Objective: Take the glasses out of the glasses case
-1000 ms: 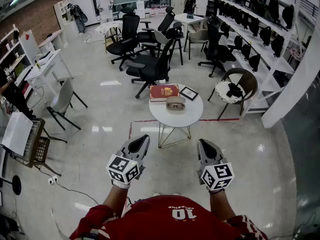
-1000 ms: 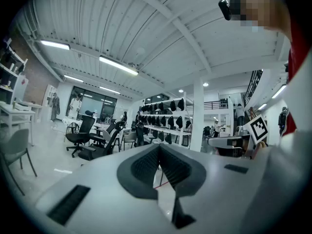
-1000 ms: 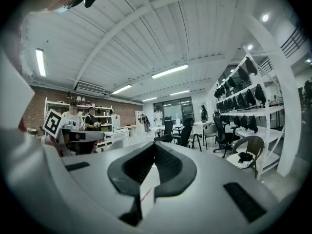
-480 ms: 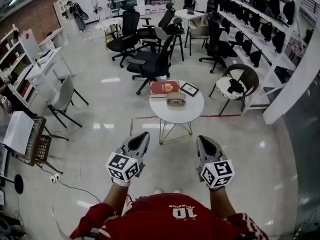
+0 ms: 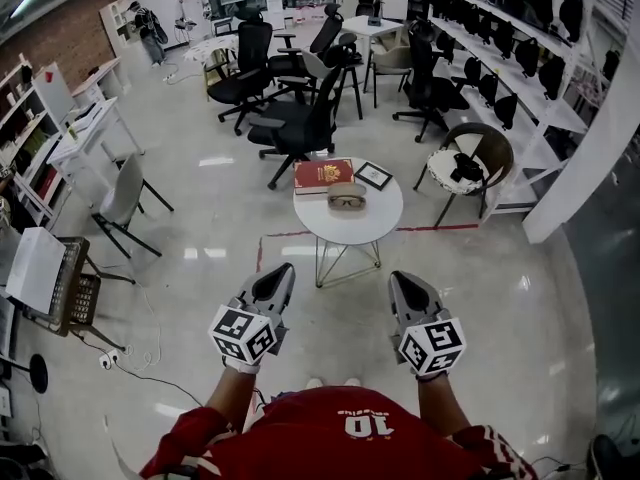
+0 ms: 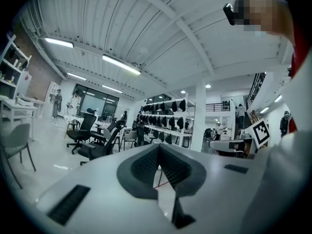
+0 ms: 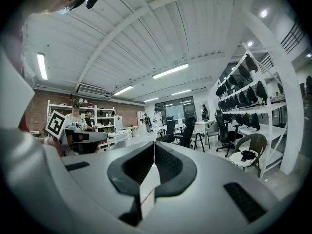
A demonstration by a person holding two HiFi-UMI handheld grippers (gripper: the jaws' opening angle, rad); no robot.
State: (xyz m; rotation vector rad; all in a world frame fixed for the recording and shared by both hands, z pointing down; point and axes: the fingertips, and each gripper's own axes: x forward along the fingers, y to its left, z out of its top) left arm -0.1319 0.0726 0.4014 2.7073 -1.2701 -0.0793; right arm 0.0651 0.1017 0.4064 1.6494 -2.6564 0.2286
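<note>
The task is not yet begun. The glasses case lies on the round white table, about its middle and a little toward the far edge, just beside the near side of the red book. A dark frame shows on it, so I judge the glasses are not yet taken out; the lid is too small to read. Its long axis runs left to right, parallel to the book's near side.

The left gripper and the right gripper are well apart from the table. Each has its jaws pressed together with nothing between. Approach, opening and lifting all remain.
</note>
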